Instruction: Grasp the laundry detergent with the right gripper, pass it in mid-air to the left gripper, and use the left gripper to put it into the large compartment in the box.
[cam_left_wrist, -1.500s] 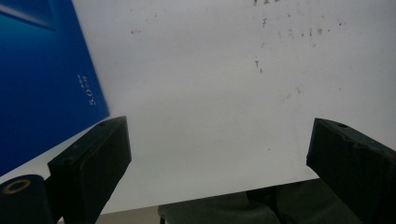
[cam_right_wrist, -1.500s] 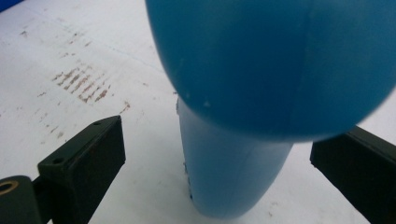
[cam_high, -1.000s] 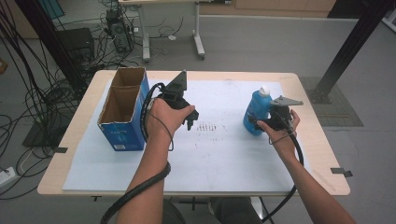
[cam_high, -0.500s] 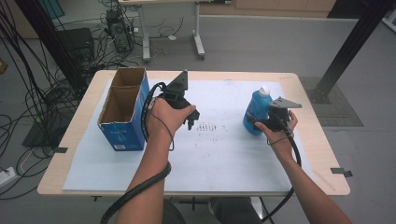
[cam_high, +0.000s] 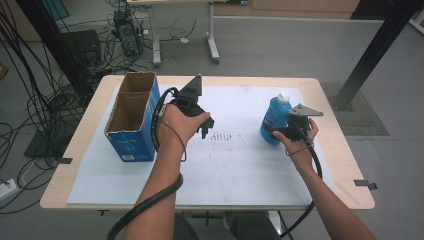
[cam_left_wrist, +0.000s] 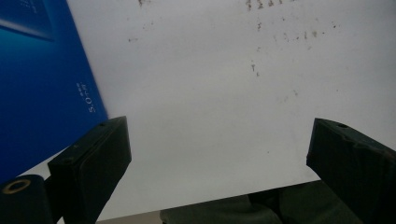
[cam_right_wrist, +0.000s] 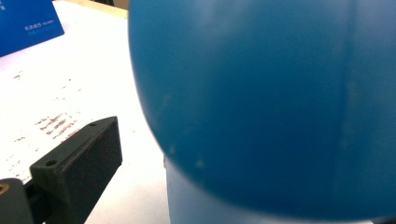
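white sheet (cam_high: 240, 160) covers the table; left claw (cam_left_wrist: 219, 158) gapes, right claw's (cam_high: 280, 131) state unclear.

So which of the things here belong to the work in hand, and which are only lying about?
In the work:
- blue bottle with white cap, upright, right tongs at its side
- open blue cardboard box, empty, beside the left tongs, jaws wide apart

Lying about:
- white sheet with faint stains
- cables on the floor
- desk legs behind the table
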